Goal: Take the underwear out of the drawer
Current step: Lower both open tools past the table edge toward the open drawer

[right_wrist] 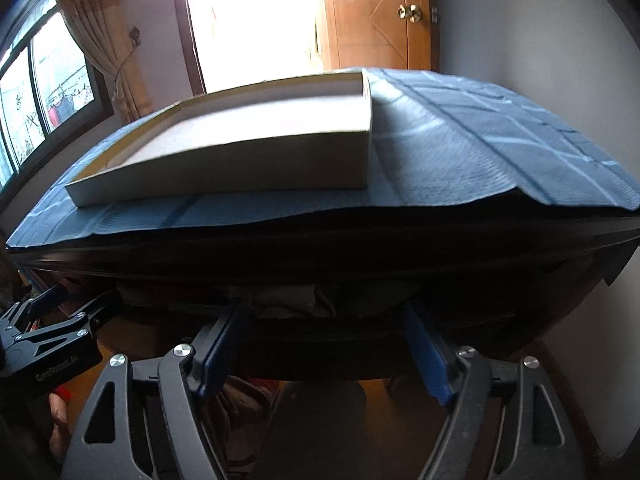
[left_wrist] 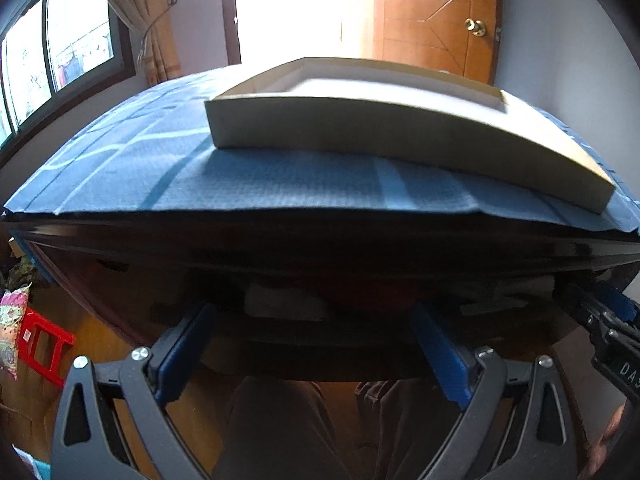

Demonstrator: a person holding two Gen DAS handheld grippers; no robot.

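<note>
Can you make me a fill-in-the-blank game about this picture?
1. The flat cardboard box sits on a ____ cloth.
2. The door behind the table is made of ____.
3. Both the left tool and the right tool have their fingers ____.
4. The little stool on the floor is ____.

Missing words: blue; wood; open; red

- I'm looking into a room in a home: behind the blue-covered tabletop point(left_wrist: 280, 172) stands a panelled wooden door point(left_wrist: 436, 20) with a brass knob point(left_wrist: 475, 27).
- Left of that door, a tied-back curtain point(left_wrist: 148, 20) hangs beside a window point(left_wrist: 52, 48).
- Wooden floor point(left_wrist: 96, 344) lies below the tabletop.
</note>
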